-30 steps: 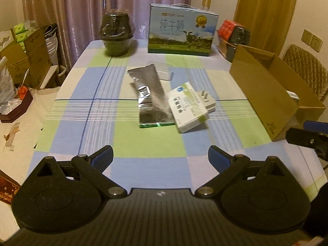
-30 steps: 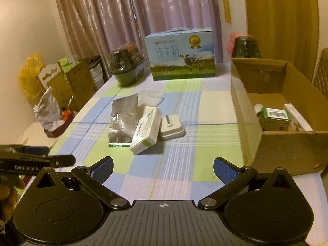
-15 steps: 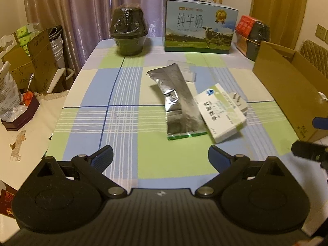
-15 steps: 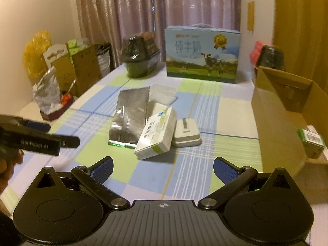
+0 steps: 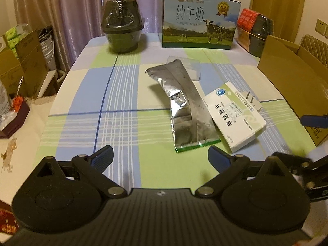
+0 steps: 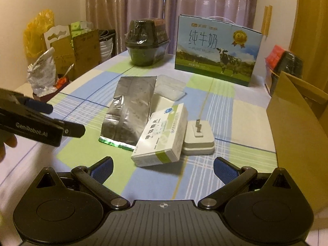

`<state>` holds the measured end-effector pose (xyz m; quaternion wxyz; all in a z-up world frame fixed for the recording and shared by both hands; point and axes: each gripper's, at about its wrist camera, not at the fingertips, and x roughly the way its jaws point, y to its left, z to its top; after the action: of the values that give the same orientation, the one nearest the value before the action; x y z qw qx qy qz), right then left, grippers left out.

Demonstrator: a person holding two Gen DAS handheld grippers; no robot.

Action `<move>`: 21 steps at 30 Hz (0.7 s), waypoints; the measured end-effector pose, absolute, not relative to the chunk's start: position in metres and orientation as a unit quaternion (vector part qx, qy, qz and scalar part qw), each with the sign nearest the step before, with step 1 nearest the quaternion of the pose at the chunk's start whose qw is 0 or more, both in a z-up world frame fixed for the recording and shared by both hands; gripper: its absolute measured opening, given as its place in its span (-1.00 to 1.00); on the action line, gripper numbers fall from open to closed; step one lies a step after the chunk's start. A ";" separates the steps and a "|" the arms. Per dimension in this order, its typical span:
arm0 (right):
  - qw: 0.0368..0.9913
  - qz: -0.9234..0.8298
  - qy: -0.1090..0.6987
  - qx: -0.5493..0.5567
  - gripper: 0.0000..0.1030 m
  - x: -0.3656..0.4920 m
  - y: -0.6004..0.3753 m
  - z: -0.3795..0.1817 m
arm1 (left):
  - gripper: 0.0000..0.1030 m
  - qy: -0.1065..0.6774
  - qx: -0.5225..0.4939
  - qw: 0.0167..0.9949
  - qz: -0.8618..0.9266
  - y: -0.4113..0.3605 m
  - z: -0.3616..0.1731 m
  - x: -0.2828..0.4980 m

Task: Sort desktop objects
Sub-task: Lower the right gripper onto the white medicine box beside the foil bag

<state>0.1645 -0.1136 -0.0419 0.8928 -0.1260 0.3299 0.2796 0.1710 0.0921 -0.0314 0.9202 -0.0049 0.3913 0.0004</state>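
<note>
A silver foil pouch (image 5: pixel 184 106) (image 6: pixel 131 110) lies mid-table. A white and green medicine box (image 5: pixel 233 121) (image 6: pixel 162 135) leans beside it on a white plug adapter (image 5: pixel 253 102) (image 6: pixel 198 139). A clear plastic lid (image 5: pixel 190 67) (image 6: pixel 170 87) lies behind them. My left gripper (image 5: pixel 161 158) is open and empty, near the pouch's near end. My right gripper (image 6: pixel 163 167) is open and empty, just in front of the medicine box. Each gripper shows at the edge of the other's view.
An open cardboard box (image 5: pixel 293 84) (image 6: pixel 295 114) stands at the table's right edge. A milk carton case (image 5: pixel 198 20) (image 6: pixel 217 49) and a dark wrapped container (image 5: pixel 122 28) (image 6: pixel 146 41) stand at the back. Boxes and bags (image 6: pixel 61 49) sit left of the table.
Both grippers have moved left and closer over the table toward the pouch and medicine box. The cardboard box has slid toward the right edge of both views. Both stay open.
</note>
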 end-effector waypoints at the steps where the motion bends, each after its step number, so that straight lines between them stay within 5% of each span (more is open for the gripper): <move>1: 0.893 0.279 0.328 -0.132 0.96 0.167 -0.109 -0.045 | 0.88 0.390 -0.005 0.921 -0.001 0.094 -0.031 0.174; 14: 0.884 0.278 0.298 -0.226 0.94 0.185 -0.064 -0.085 | 0.88 0.391 -0.017 0.920 -0.016 0.104 -0.031 0.195; 21: 0.884 0.264 0.303 -0.239 0.49 0.193 -0.055 -0.099 | 0.88 0.397 -0.026 0.918 -0.014 0.108 -0.035 0.209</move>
<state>0.1930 -0.0550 -0.0994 0.8840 -0.2393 0.3030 0.2637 0.2094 0.1077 -0.0349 0.9176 -0.0256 0.3965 -0.0139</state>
